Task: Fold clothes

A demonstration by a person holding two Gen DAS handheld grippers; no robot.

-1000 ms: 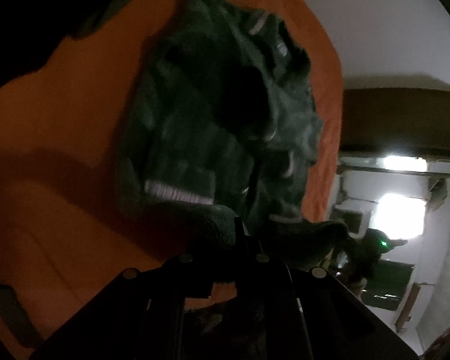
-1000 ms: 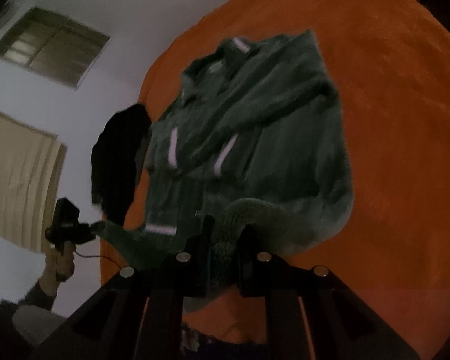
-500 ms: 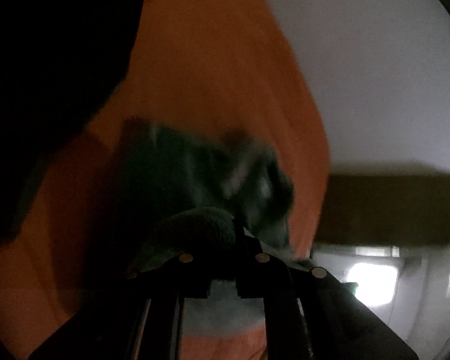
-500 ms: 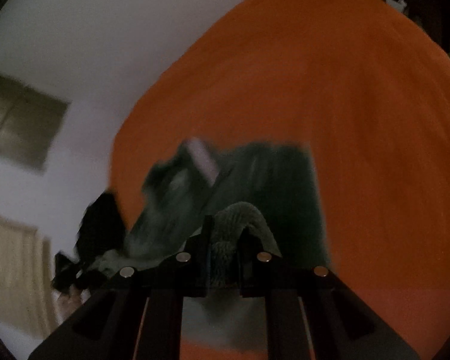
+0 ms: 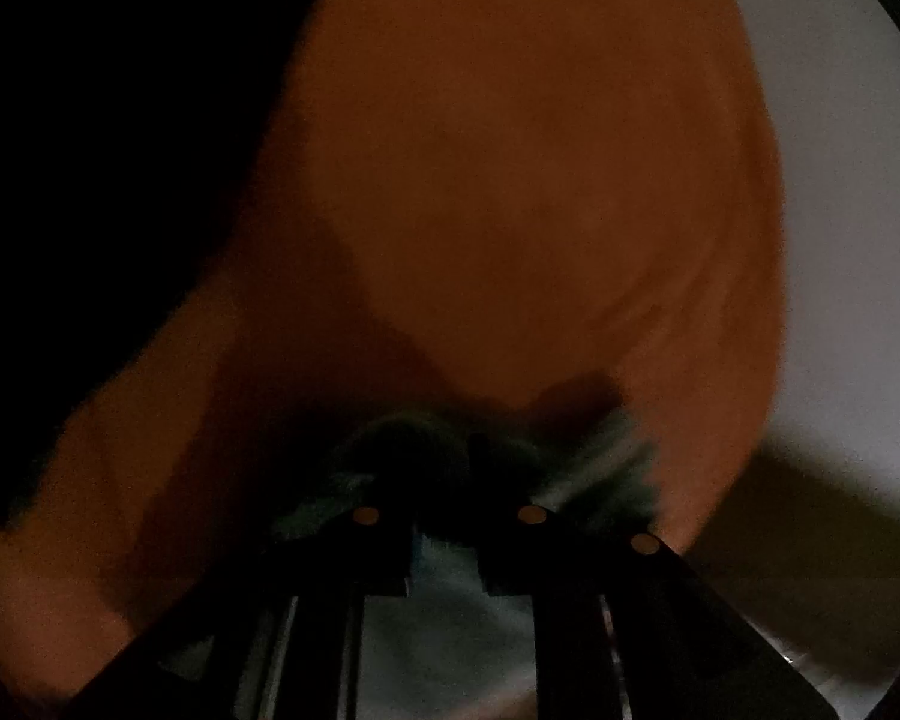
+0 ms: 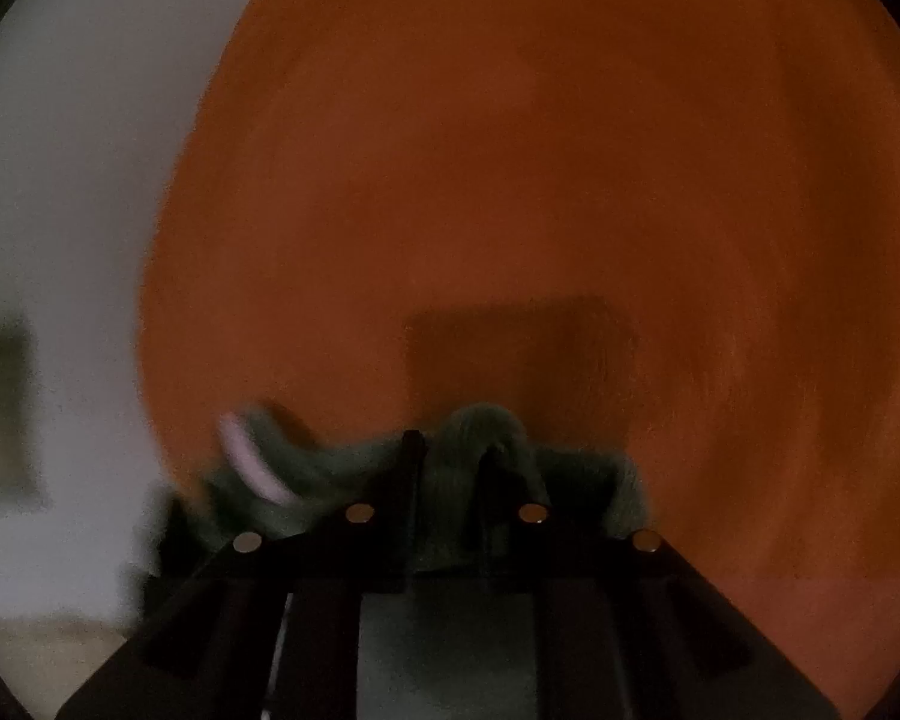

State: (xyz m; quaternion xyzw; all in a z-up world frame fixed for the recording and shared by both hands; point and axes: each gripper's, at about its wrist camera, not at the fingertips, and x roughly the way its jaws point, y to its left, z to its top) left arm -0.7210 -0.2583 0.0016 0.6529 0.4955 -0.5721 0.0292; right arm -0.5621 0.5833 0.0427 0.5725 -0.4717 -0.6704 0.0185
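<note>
Left tongs (image 5: 444, 480): nearly closed, jaws opening slightly, pinching a bunched fold of the green garment (image 5: 600, 468).
Right tongs (image 6: 447, 468): likewise narrow, opening a little, gripping a ribbed fold of the green garment (image 6: 480, 426).
Garment: hanging bunched around both tongs, above the orange bed cover (image 6: 540, 150).
Unclear: most fabric blurred, hidden beneath the tongs.

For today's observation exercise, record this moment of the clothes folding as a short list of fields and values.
surface: orange cover
garment: dark green knit, bunched at both grippers
trim: pale stripe
left gripper: jaws opening, green fabric between them
right gripper: jaws opening, a fold of the knit between them
background: pale wall
image quality: dim and blurred
</note>
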